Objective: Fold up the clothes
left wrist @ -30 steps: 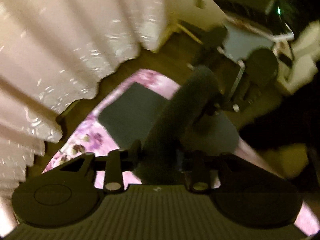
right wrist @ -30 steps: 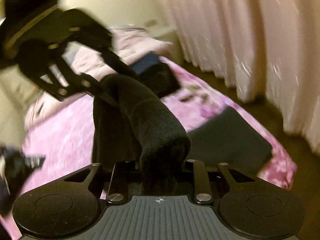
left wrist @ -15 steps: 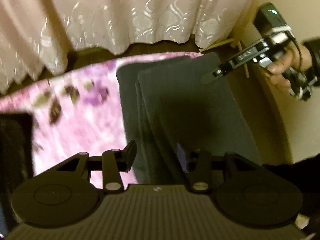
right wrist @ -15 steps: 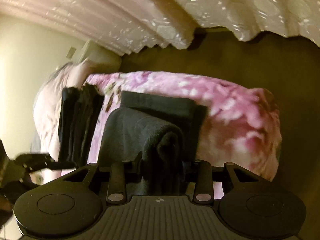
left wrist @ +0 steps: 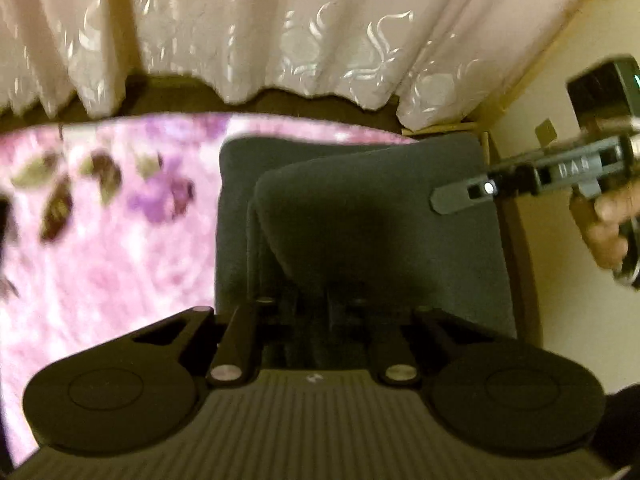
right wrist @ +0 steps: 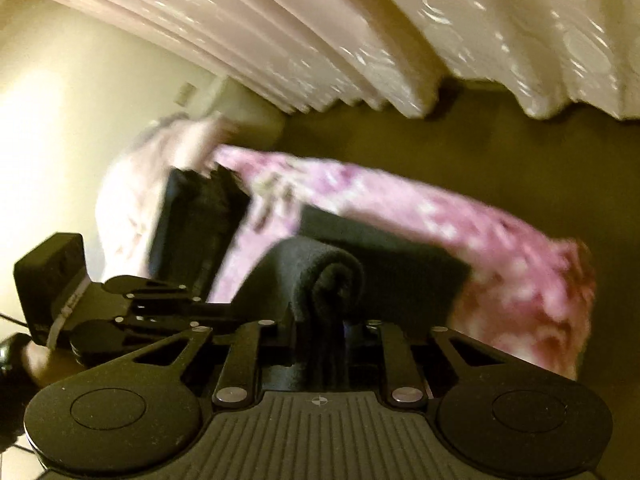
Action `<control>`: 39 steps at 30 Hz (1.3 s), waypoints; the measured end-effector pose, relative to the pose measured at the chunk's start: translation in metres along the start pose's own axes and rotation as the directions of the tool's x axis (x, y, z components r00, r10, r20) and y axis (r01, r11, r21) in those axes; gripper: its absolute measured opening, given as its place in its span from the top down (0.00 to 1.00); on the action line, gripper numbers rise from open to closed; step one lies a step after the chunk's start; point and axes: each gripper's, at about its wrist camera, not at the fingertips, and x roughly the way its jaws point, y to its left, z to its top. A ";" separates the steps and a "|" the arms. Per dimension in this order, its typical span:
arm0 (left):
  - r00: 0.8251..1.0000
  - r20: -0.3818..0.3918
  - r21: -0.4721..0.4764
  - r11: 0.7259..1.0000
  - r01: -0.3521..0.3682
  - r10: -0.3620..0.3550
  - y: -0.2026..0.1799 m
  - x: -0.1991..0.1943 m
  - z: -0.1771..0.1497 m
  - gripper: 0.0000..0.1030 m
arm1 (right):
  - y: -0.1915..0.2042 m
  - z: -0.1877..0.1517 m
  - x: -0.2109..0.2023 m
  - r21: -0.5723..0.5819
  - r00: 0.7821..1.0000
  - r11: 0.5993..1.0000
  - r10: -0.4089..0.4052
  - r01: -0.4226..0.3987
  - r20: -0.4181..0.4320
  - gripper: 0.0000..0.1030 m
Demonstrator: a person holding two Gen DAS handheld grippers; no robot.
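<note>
Both tongs, the left gripper [left wrist: 316, 312] and right gripper [right wrist: 332, 336], have just been closing, pinching the dark garment [left wrist: 360, 216], its fold unfinished, beside an earlier folded stack [right wrist: 196, 224]

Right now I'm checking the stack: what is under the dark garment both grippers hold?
Under the dark garment lies another folded dark garment on the pink floral bedspread. How far the bedspread runs beneath them is covered.
</note>
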 end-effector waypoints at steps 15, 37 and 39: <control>0.997 0.051 -0.131 0.990 -0.048 0.055 0.034 -0.009 0.003 0.78 | -0.042 0.004 0.002 0.048 0.985 0.985 -0.167 0.169 -0.034 0.68; 0.996 0.086 0.025 0.999 0.022 -0.024 0.015 -0.073 -0.165 0.77 | 0.113 -0.163 0.015 -0.372 0.976 0.916 -0.198 0.151 -0.090 0.42; 0.994 0.104 -0.004 0.999 0.040 -0.040 0.032 -0.070 -0.165 0.93 | 0.115 -0.177 0.032 -0.411 0.968 0.894 -0.236 0.180 -0.088 0.42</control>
